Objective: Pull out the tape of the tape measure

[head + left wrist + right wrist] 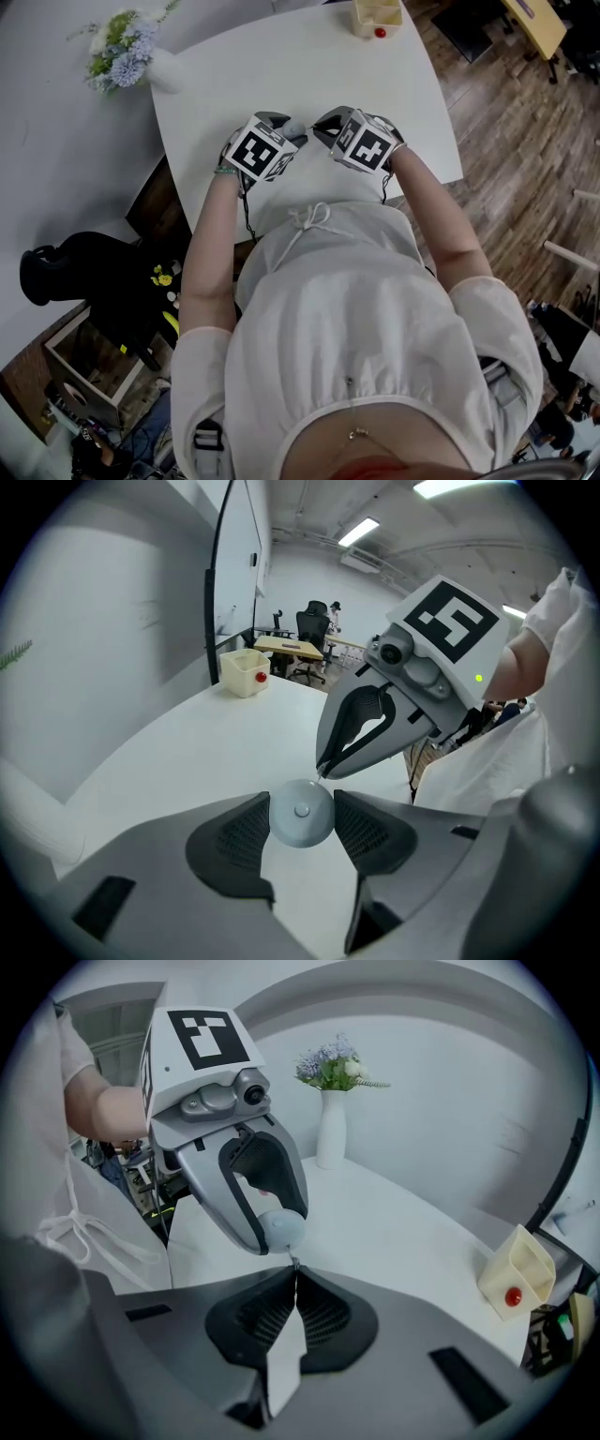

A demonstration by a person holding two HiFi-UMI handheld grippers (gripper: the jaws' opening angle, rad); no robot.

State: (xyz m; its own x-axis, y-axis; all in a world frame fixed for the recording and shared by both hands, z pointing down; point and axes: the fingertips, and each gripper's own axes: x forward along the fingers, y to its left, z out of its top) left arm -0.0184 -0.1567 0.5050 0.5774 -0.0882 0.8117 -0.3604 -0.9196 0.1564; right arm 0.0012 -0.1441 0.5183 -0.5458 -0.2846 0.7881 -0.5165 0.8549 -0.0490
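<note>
Your right gripper [295, 1274]: jaws pressed together, pinching the tape tip [293, 1262]. Your left gripper [272, 1218], opposite: clasping the round, pale tape measure [286, 1232]. White table [394, 1232]: vase of flowers [330, 1133] behind, cream box [516, 1274] at right.

No words or numbers legible. Only black-and-white square markers on the cubes of my left gripper [292, 132] and right gripper [320, 129].

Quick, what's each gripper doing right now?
Left gripper: holding the tape measure.
Right gripper: shut on the tape end.
</note>
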